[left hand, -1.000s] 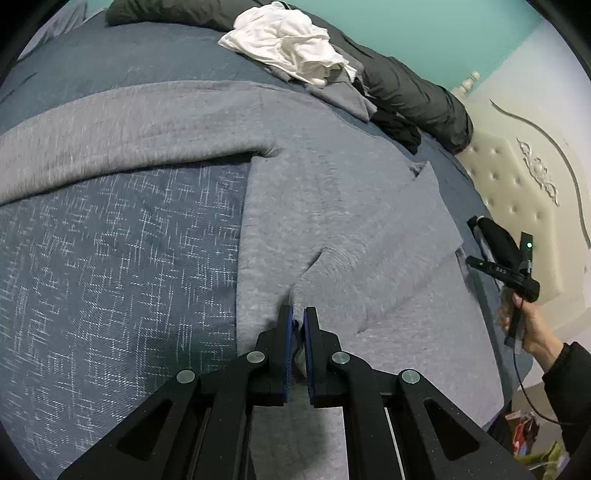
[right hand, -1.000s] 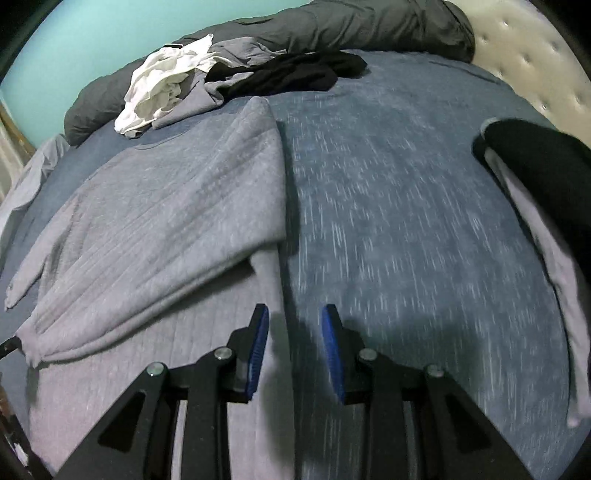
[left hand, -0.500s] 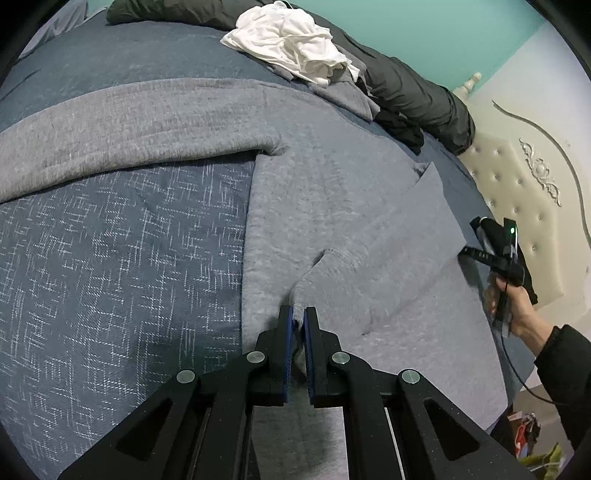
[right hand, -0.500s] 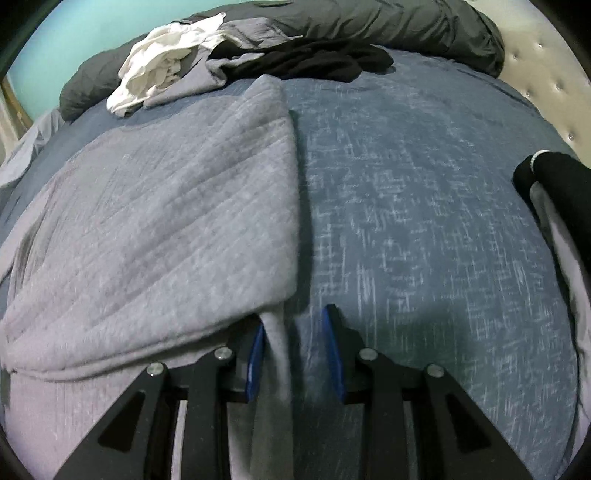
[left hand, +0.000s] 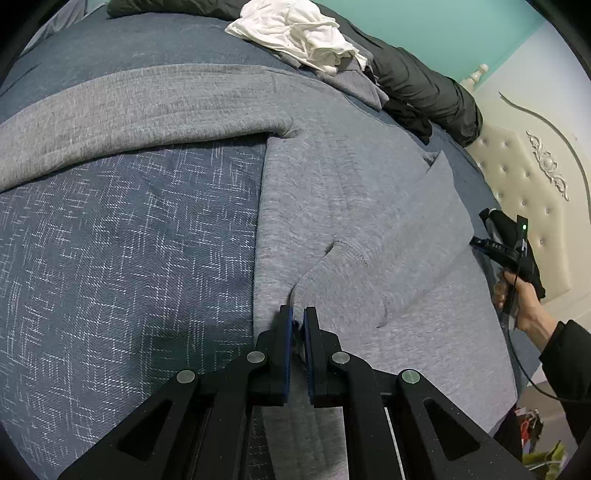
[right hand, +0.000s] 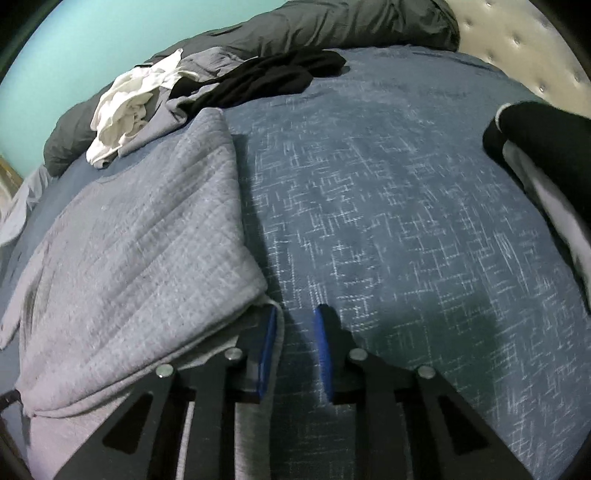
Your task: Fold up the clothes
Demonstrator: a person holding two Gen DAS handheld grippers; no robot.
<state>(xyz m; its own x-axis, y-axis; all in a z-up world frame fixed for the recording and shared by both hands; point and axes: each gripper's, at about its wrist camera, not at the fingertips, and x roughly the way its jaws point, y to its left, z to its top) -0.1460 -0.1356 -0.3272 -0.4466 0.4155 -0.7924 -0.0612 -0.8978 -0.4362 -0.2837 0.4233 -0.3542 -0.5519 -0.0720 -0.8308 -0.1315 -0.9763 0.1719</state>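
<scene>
A grey sweater lies spread on the blue bedspread, one sleeve stretched left, the other folded across its body. My left gripper is shut on the cuff of the folded sleeve near the sweater's left edge. In the right wrist view the sweater lies at the left with its folded side edge up the middle. My right gripper is open at the sweater's right hem edge, its left finger over the fabric. It also shows at the right of the left wrist view, held in a hand.
A white garment, a grey one and a black one are piled at the far side by a dark duvet. A black and white stack lies at the right. A tufted headboard stands beyond.
My right gripper has moved forward and left to the sweater's hem edge, still open. My left gripper has stayed shut on the cuff, nearly still.
</scene>
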